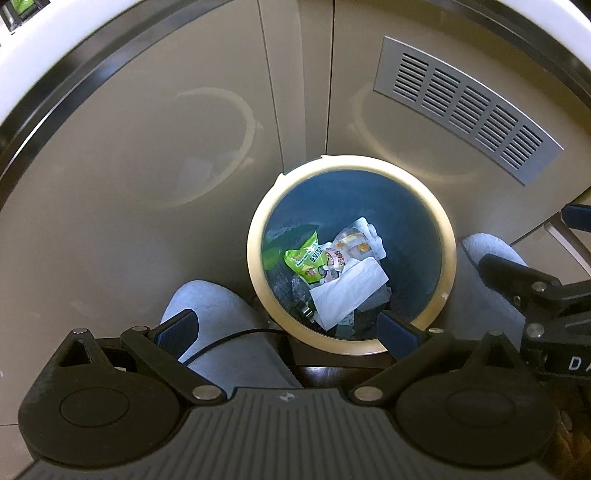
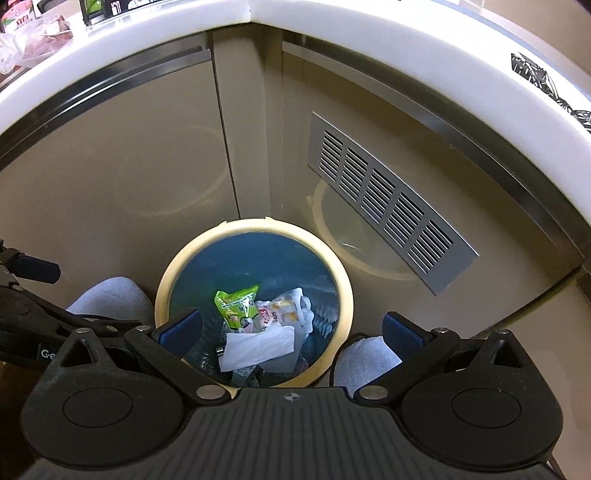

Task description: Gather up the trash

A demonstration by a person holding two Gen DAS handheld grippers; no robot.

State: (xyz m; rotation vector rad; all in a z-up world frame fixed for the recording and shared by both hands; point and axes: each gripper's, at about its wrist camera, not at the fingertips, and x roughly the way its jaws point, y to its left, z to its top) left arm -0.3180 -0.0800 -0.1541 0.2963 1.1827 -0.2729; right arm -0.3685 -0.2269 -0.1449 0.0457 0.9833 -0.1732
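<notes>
Blue-lined and rimmed in pale yellow, the round trash bin (image 1: 351, 254) was found standing on the floor in the corner formed by two beige cabinet doors (image 1: 147, 155), directly below both claws. Trash was lying at its bottom: a green snack packet (image 1: 304, 258), a white and orange wrapper (image 1: 354, 242) just beside it, and a white paper napkin (image 1: 347, 291) lying nearest the viewer, partly over darker scraps. The same three items were confirmed in the right wrist view — green packet (image 2: 236, 306), wrapper (image 2: 280, 310), napkin (image 2: 258, 347).

The left claw (image 1: 288, 328) was seen released, its blue-padded fingers (image 1: 175, 330) spread wide with nothing between them; one pad lay over a light grey slipper (image 1: 214, 306), the other over the bin's near rim. The right claw (image 2: 291, 328) was likewise released and empty, one finger over the bin's edge and the other over the second slipper (image 2: 369, 358). Each claw was visible at the margin of the other's view.

A slotted metal vent (image 1: 465, 107) was set into the right-hand door. A white worktop (image 2: 332, 22) edge ran above the cabinets — clear plastic bags and packets (image 2: 33, 33) were noted on it at upper left, their contents not legible.
</notes>
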